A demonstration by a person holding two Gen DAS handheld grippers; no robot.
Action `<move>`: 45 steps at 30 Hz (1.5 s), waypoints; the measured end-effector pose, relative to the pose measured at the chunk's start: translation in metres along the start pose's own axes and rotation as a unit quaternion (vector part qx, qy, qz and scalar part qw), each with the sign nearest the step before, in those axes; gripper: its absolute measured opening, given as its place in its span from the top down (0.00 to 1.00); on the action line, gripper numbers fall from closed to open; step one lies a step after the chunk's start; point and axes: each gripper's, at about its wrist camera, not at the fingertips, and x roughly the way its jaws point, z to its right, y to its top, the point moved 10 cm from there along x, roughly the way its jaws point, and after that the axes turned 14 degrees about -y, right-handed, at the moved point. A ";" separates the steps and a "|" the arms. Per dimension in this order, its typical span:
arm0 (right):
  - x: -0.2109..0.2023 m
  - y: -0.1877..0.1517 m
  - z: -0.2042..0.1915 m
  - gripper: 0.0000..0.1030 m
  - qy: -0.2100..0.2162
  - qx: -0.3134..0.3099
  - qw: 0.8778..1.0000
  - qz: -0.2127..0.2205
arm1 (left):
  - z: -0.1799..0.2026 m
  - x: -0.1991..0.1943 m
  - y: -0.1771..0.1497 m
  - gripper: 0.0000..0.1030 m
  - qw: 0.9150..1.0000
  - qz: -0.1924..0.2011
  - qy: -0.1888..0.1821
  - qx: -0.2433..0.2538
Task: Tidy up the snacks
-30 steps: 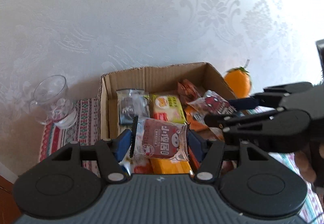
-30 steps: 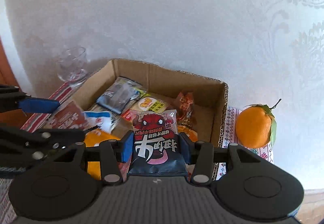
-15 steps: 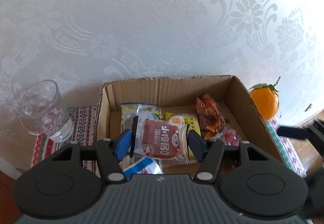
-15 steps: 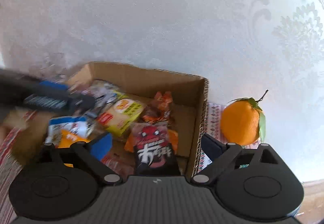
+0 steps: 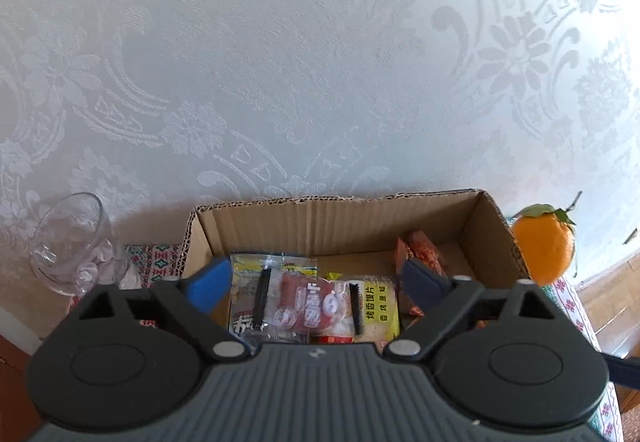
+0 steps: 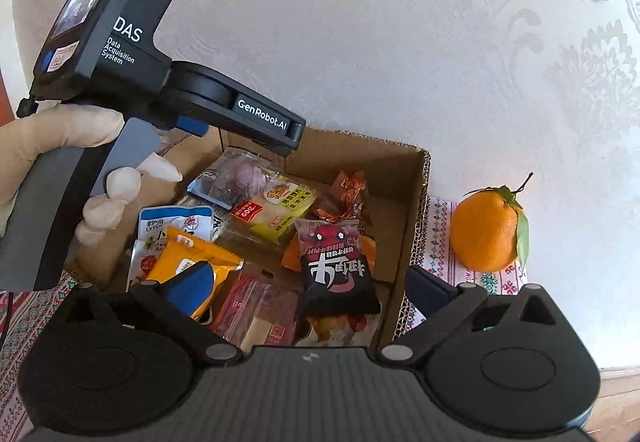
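The left gripper's [image 5: 316, 280] fingers [image 5: 212, 282] are spreading apart, their blue pads clear of the red-and-clear snack packet [image 5: 308, 302] that lies between them on top of the pile. The right gripper's [image 6: 308, 288] fingers [image 6: 192, 286] are also opening, already very wide: the left pad hangs over an orange packet [image 6: 188, 254], the right pad sits outside the box wall above the patterned cloth [image 6: 440, 242], and neither presses on anything.

Just beyond the right gripper, the black-and-red chip bag [image 6: 338, 266] lies inside the cardboard box [image 6: 404, 234], near its right wall, resting on other snacks. Beside it lie a flat red-and-clear pack [image 6: 256, 306], a blue-and-white packet [image 6: 176, 222], a yellow cracker pack [image 6: 276, 214] and a crinkled orange-red wrapper [image 6: 348, 194]. In the left wrist view, the yellow cracker pack [image 5: 376, 302] lies just right of the released packet, with a dark-printed clear packet [image 5: 248, 298] to its left.

A gloved hand [image 6: 100, 182] holds the left gripper's handle over the box's left side in the right wrist view.

Outside the box, an orange with a leaf [image 6: 488, 234] stands on the cloth to the right, and a clear glass cup [image 5: 72, 242] stands to the left. A white embossed wall [image 5: 320, 62] rises behind everything.
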 end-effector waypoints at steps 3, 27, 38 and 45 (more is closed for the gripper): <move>-0.007 0.001 -0.002 0.00 0.000 0.001 1.000 0.005 | 0.003 -0.013 -0.001 0.09 1.000 0.013 0.010 0.016; -0.080 -0.032 0.015 0.00 -0.156 0.080 0.984 -0.040 | 0.008 -0.167 -0.120 0.01 0.996 0.056 0.068 -0.005; -0.126 -0.018 0.011 0.00 -0.165 0.090 0.982 -0.005 | 0.025 -0.207 -0.120 0.01 0.995 0.065 0.074 0.003; -0.135 -0.017 0.008 0.00 -0.159 0.091 0.983 0.005 | 0.021 -0.211 -0.123 0.01 0.994 0.061 0.090 -0.007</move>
